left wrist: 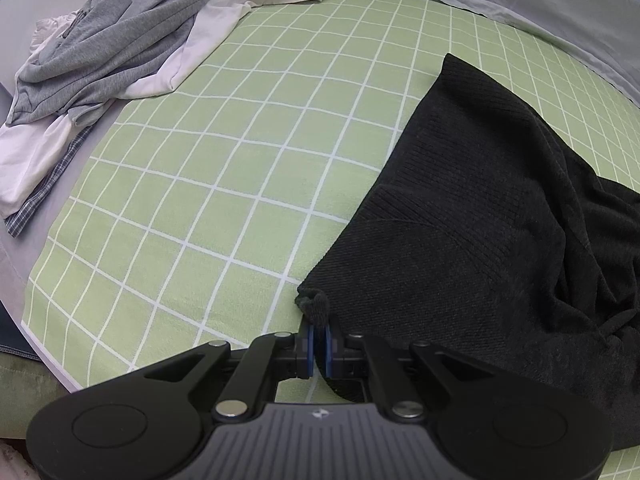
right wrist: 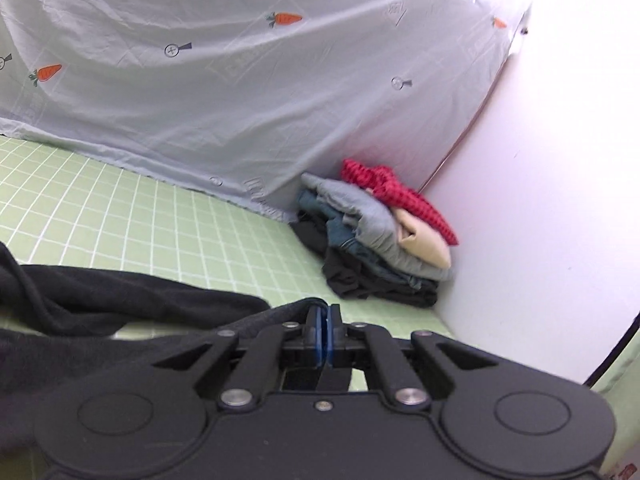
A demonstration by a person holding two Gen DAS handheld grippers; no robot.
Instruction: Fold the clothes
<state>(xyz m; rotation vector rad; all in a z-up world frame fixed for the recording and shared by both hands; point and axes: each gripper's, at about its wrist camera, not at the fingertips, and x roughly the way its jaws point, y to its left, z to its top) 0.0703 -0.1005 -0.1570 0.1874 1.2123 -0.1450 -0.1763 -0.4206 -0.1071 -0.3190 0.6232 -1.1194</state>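
Two grippers are each clamped on the black sweater point(left wrist: 480, 208), which lies on the green checked sheet point(left wrist: 200, 200). To the left, a loose pile point(left wrist: 100, 60) of grey and white clothes waits. The left gripper point(left wrist: 319, 334) pinches a corner; the right gripper point(right wrist: 324, 320) pinches an edge, with a stack point(right wrist: 380, 236) in the corner beyond. Both bites look thin, so a sharp lift may pull the knit free or stretch it unevenly.

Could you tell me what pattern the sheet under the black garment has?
Light green with a white grid, clearest in the left wrist view.
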